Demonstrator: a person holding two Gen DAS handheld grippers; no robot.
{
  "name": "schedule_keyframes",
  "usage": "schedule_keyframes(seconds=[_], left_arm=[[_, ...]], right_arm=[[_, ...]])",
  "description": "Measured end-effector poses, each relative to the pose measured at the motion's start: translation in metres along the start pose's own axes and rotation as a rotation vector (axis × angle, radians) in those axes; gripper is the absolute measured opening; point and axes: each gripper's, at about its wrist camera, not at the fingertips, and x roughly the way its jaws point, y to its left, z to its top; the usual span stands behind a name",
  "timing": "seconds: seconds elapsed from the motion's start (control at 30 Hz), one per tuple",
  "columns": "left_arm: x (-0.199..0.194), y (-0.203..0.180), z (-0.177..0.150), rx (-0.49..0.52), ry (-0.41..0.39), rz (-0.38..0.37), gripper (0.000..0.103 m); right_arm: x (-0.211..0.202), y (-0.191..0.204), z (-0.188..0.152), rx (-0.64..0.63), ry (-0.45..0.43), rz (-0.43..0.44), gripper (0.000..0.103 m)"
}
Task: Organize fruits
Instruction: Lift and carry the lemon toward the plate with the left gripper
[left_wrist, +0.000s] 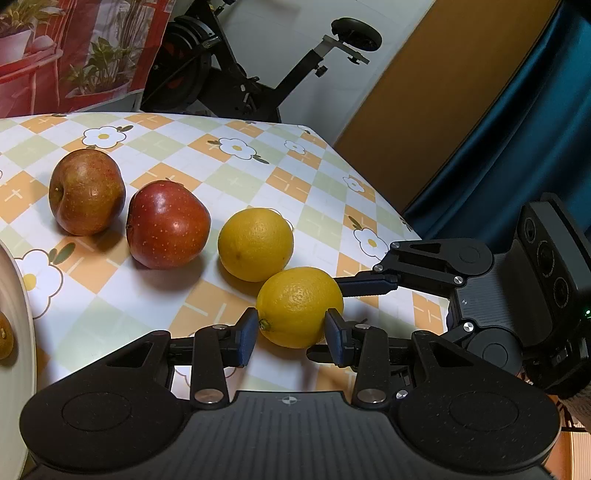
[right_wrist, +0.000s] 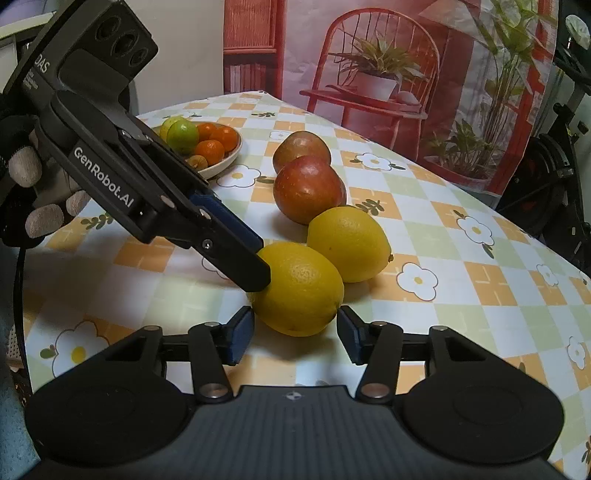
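Two lemons and two apples lie on the flowered tablecloth. My left gripper (left_wrist: 291, 332) is shut on the near lemon (left_wrist: 299, 306), with a pad pressed on each side. That lemon (right_wrist: 299, 291) also sits between the pads of my right gripper (right_wrist: 295, 328), whose jaws stand apart just clear of its skin. In the right wrist view, a left finger (right_wrist: 236, 251) comes down from the upper left onto the lemon. A right finger (left_wrist: 369, 286) reaches in from the right. The second lemon (left_wrist: 255, 243) (right_wrist: 349, 243) touches the held one.
Behind the lemons lie a red apple (left_wrist: 168, 223) (right_wrist: 308, 188) and a duller apple (left_wrist: 86, 192) (right_wrist: 301, 147). A plate (right_wrist: 221, 162) of small oranges and limes stands at the far left; its rim (left_wrist: 18, 332) shows. The table edge (left_wrist: 369, 173) runs along the right.
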Motion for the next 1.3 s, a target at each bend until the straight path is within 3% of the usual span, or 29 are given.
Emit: schedule_keyframes(seconds=[0.83, 1.3], left_arm=[[-0.027, 0.008, 0.000, -0.006, -0.033, 0.032, 0.042], [-0.074, 0.033, -0.005, -0.043, -0.097, 0.088, 0.042]], right_arm=[[0.001, 0.015, 0.011, 0.016, -0.072, 0.016, 0.052], [0.018, 0.040, 0.046, -0.040, -0.116, 0.058, 0.052]])
